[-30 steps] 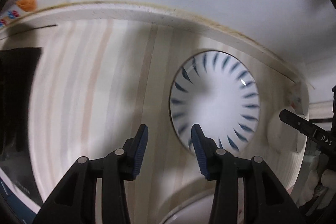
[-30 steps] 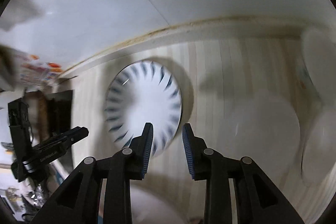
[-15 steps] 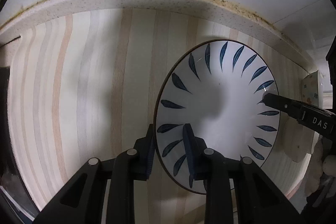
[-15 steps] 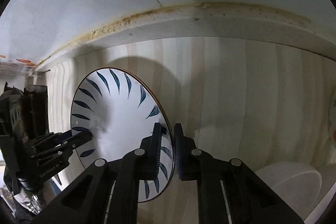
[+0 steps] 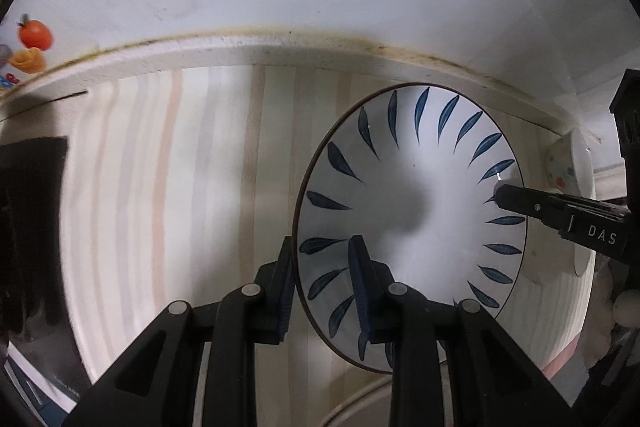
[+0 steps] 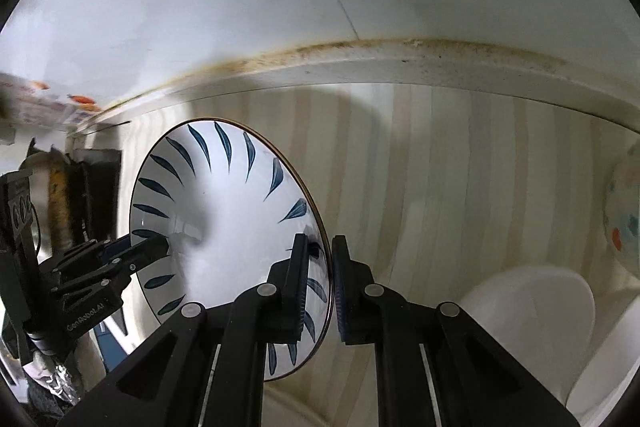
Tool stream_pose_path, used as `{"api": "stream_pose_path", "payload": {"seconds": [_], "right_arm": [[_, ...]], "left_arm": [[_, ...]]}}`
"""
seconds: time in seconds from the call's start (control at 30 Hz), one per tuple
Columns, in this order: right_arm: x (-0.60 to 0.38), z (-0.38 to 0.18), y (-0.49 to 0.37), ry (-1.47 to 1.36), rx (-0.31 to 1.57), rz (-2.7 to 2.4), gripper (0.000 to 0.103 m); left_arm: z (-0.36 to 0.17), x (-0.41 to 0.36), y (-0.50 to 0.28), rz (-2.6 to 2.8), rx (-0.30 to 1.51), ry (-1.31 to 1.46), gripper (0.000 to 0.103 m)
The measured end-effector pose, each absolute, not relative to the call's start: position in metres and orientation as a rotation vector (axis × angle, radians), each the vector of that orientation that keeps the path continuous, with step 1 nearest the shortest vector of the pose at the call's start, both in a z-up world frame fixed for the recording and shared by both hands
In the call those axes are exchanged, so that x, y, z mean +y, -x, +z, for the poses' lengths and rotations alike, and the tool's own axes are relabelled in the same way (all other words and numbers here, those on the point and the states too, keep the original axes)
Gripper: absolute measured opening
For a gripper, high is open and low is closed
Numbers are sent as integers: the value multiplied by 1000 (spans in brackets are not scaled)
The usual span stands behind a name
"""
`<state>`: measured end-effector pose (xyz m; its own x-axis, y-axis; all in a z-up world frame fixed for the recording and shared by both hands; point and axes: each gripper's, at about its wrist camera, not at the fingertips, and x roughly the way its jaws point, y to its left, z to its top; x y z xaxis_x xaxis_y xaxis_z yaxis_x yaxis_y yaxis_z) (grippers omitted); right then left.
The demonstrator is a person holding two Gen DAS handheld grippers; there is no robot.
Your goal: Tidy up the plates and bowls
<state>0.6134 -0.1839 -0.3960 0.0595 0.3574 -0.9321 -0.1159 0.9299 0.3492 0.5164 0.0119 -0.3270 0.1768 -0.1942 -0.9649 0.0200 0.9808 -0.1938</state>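
A white plate with blue leaf marks [image 5: 424,211] is held off the striped wooden counter [image 5: 180,187], tilted. My left gripper [image 5: 322,267] is shut on its left rim. My right gripper [image 6: 320,267] is shut on the opposite rim of the same plate [image 6: 224,227]. Each gripper shows in the other's view: the right one [image 5: 560,215] at the plate's right edge, the left one [image 6: 100,267] at its left edge.
A white bowl [image 6: 532,315] sits low at the right, with a spotted dish [image 6: 624,211] at the right edge. Another white rim [image 5: 360,399] lies under the plate. A dark block [image 5: 28,227] stands at the left. A stained wall ledge [image 6: 400,63] runs behind the counter.
Both grippers closed on the plate's rims, then lifted it; the counter now looks farther off and the plate is tilted.
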Motion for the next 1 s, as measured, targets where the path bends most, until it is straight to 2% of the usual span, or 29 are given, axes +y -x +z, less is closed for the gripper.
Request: {"api": "stream_pose_path", "payload": {"seconds": [0.23,0.47,0.73,1.0], "right_arm": [[-184,-355,-561,-192,1451,398,13],[-197,-340,-488,-210,1468,432,13],[-212,-376,-413,-252,1545,423,13],[-221,-420,-375,-281,1614,386,13]], "left_arm": [[-293,13,-467,-162,1349,117,23],[-282,17,-404,-179,1373,136,23],[-310,4,-361,-209,1436,133,23],[-343,-14,-349,-218,1486,68,23]]}}
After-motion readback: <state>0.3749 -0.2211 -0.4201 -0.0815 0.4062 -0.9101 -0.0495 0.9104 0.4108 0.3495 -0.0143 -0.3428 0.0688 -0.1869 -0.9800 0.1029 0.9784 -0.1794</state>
